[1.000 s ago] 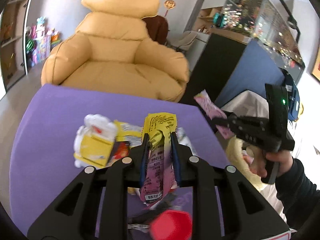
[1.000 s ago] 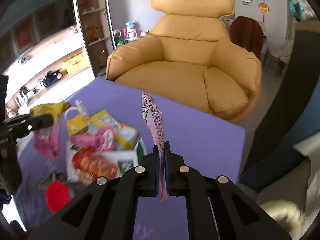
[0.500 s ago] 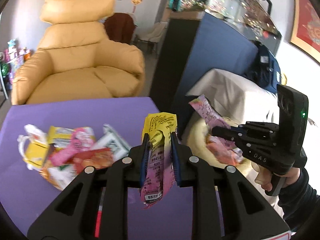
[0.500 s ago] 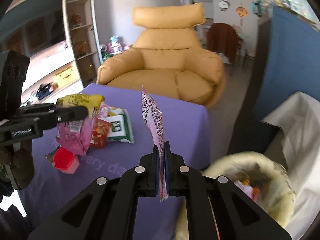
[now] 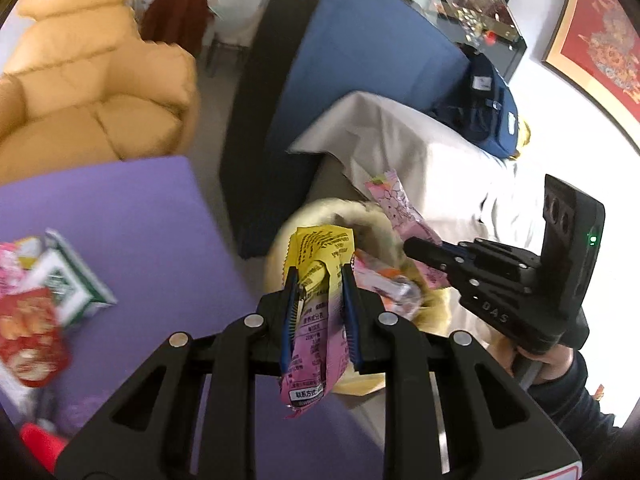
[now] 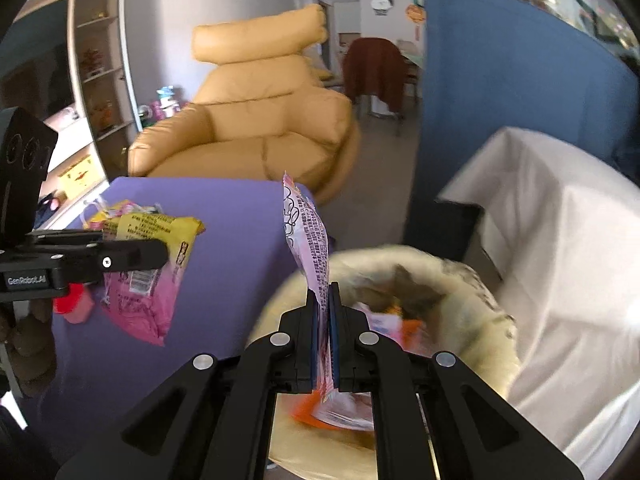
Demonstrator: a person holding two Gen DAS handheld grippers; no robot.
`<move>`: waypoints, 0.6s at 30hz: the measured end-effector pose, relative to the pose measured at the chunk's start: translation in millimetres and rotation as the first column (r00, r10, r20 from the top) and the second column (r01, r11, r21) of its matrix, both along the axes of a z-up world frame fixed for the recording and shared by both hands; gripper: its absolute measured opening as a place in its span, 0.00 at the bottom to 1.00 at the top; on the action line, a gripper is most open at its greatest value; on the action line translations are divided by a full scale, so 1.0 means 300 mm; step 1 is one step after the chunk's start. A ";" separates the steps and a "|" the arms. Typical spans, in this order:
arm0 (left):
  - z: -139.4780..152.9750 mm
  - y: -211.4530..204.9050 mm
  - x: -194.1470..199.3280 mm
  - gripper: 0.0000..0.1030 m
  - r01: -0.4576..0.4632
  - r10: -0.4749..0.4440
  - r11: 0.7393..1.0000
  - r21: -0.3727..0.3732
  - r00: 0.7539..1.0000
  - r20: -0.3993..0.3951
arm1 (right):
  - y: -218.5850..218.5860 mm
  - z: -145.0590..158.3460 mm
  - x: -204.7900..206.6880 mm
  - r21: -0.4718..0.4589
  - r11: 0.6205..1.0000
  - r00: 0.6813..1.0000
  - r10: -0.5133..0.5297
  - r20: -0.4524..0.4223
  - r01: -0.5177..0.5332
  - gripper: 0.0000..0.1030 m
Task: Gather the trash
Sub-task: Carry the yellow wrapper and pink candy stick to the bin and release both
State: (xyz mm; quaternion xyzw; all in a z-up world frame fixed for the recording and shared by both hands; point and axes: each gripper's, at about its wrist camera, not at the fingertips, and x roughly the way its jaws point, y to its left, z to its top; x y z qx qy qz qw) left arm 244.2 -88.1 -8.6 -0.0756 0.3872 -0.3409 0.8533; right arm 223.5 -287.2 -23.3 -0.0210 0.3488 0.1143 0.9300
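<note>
Left gripper (image 5: 318,296): clamped on a yellow-and-pink wrapper (image 5: 316,280), held at the near rim of the cream basket (image 6: 480,300).
Right gripper (image 6: 324,320): clamped on a pale pink wrapper (image 6: 308,236), upright above the basket's near rim.
Basket: on the floor beside the purple tabletop (image 5: 132,216), wrappers already inside.
Remaining trash (image 5: 48,296): on the tabletop, well apart from the basket.

Yellow-pink wrapper (image 5: 316,300) & pink wrapper (image 6: 310,240) held upright above cream trash bag (image 6: 472,280).

yellow-and-pink wrapper (image 5: 316,296) (black print), purple table (image 5: 120,208).
</note>
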 end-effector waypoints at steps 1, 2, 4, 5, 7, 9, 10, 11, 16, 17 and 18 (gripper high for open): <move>-0.010 -0.017 0.005 0.19 0.009 -0.009 1.000 -0.006 1.000 -0.010 | -0.028 -0.009 -0.003 0.005 1.000 1.000 -0.016 -0.005 0.016 0.07; -0.024 -0.040 0.010 0.19 0.021 -0.021 1.000 -0.013 1.000 -0.021 | -0.062 -0.019 -0.007 0.008 0.999 0.999 -0.037 -0.010 0.037 0.07; -0.049 -0.088 0.027 0.19 0.045 -0.046 0.998 -0.032 0.998 -0.042 | -0.101 -0.031 -0.010 0.002 0.998 0.998 -0.064 -0.016 0.064 0.07; -0.057 -0.100 0.034 0.19 0.053 -0.055 0.998 -0.041 0.997 -0.049 | -0.128 -0.039 -0.012 -0.004 0.997 0.996 -0.082 -0.019 0.082 0.07; -0.068 -0.156 0.062 0.19 0.074 -0.077 0.995 -0.061 0.995 -0.062 | -0.168 -0.054 -0.009 -0.005 0.994 0.994 -0.106 -0.025 0.106 0.07; -0.077 -0.207 0.092 0.19 0.091 -0.098 0.992 -0.083 0.992 -0.075 | -0.207 -0.064 -0.006 -0.002 0.992 0.991 -0.128 -0.034 0.128 0.07; -0.080 -0.228 0.104 0.19 0.096 -0.103 0.991 -0.091 0.991 -0.081 | -0.222 -0.068 -0.003 0.001 0.990 0.990 -0.138 -0.038 0.138 0.07; -0.087 -0.247 0.116 0.19 0.098 -0.106 0.991 -0.096 0.991 -0.085 | -0.235 -0.073 -0.002 0.004 0.989 0.988 -0.146 -0.041 0.147 0.07; -0.153 -0.330 0.187 0.19 0.106 -0.124 0.987 -0.122 0.981 -0.152 | -0.284 -0.097 -0.003 0.015 0.985 0.984 -0.170 -0.052 0.171 0.07; -0.170 -0.347 0.200 0.21 0.110 -0.131 0.986 -0.124 0.976 -0.174 | -0.290 -0.103 -0.003 0.015 0.985 0.983 -0.173 -0.055 0.174 0.07; -0.198 -0.364 0.215 0.22 0.119 -0.143 0.985 -0.121 0.968 -0.208 | -0.294 -0.107 -0.001 0.015 0.984 0.983 -0.174 -0.057 0.175 0.07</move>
